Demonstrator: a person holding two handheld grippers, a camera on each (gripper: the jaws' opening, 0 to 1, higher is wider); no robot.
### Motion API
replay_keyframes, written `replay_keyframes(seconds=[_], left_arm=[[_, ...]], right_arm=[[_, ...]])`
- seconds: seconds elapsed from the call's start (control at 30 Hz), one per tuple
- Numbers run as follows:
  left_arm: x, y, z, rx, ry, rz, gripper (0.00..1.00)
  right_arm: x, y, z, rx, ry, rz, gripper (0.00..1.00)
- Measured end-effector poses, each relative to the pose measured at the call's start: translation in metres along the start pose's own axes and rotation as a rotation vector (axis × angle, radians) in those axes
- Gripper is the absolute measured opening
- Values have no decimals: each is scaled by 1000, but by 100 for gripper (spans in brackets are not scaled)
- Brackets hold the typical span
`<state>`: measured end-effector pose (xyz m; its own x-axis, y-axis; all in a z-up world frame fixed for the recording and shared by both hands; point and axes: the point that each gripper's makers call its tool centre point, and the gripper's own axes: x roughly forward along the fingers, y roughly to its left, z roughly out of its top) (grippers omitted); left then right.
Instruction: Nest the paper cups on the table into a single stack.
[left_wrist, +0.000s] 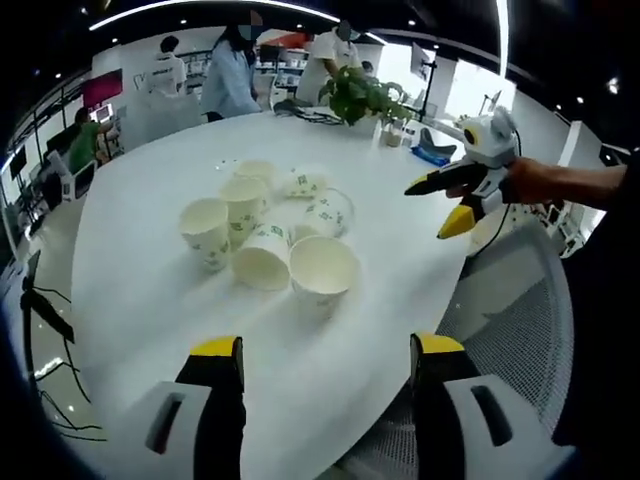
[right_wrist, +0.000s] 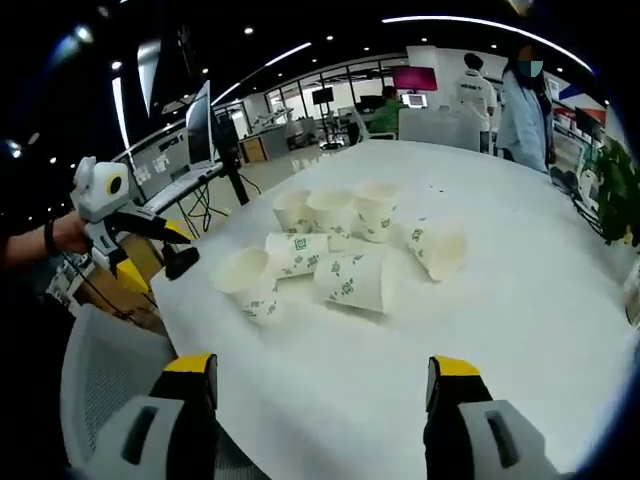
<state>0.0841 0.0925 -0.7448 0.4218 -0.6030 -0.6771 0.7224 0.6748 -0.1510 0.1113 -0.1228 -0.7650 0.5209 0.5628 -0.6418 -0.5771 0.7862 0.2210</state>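
Several white paper cups with green print cluster mid-table. In the left gripper view, upright cups (left_wrist: 205, 230) stand at the left of the cluster, and cups lying on their sides (left_wrist: 322, 268) point their mouths toward me. In the right gripper view, three upright cups (right_wrist: 332, 212) stand behind several tipped ones (right_wrist: 350, 278). My left gripper (left_wrist: 326, 350) is open over the table's near edge, short of the cups. My right gripper (right_wrist: 322, 368) is open too, with nothing between its jaws. Each gripper also appears in the other's view, held off the table edge: the right gripper (left_wrist: 428, 210) and the left gripper (right_wrist: 160, 258).
The round white table (left_wrist: 150, 300) carries a potted plant (left_wrist: 365, 95) and a blue object (left_wrist: 432, 152) at its far side. A grey mesh chair (left_wrist: 510, 310) stands by the near edge. People stand beyond the table. A monitor (right_wrist: 200, 125) rises at the left.
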Motion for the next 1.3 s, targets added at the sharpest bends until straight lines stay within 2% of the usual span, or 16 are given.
replay_keyframes(seconds=[0.13, 0.3, 0.47, 0.57, 0.67, 0.7, 0.8, 0.97, 1.03, 1.13, 1.2, 1.3], left_arm=[[-1, 0, -2, -9, -5, 0, 67], [-4, -1, -6, -5, -4, -5, 67], [-6, 0, -3, -23, -22, 14, 67], [-6, 0, 0, -31, -39, 25, 67], [-5, -2, 1, -38, -49, 30, 66], [-5, -2, 1, -41, -49, 30, 66], [-4, -5, -1, -44, -45, 32, 65], [-7, -4, -3, -61, -49, 37, 65], [-8, -3, -4, -66, -51, 41, 65], [-11, 2, -7, -75, -53, 51, 65], [-12, 1, -7, -80, -54, 55, 65], [-13, 3, -6, -91, -61, 60, 64]], right_arm=[[5, -11, 6, 9, -6, 21, 86], [11, -24, 8, -39, 32, 35, 86], [19, -37, 22, -39, 22, 63, 84], [29, -35, 27, -33, 22, 99, 80], [43, -43, 34, -23, 24, 129, 79], [44, -31, 32, -11, 24, 145, 79], [55, -44, 40, 0, 20, 159, 80], [65, -39, 43, 20, 30, 222, 78], [75, -48, 40, 12, 44, 244, 73], [76, -34, 45, 33, 33, 305, 69], [80, -32, 48, 44, 29, 331, 68], [90, -30, 43, 33, 59, 382, 66]])
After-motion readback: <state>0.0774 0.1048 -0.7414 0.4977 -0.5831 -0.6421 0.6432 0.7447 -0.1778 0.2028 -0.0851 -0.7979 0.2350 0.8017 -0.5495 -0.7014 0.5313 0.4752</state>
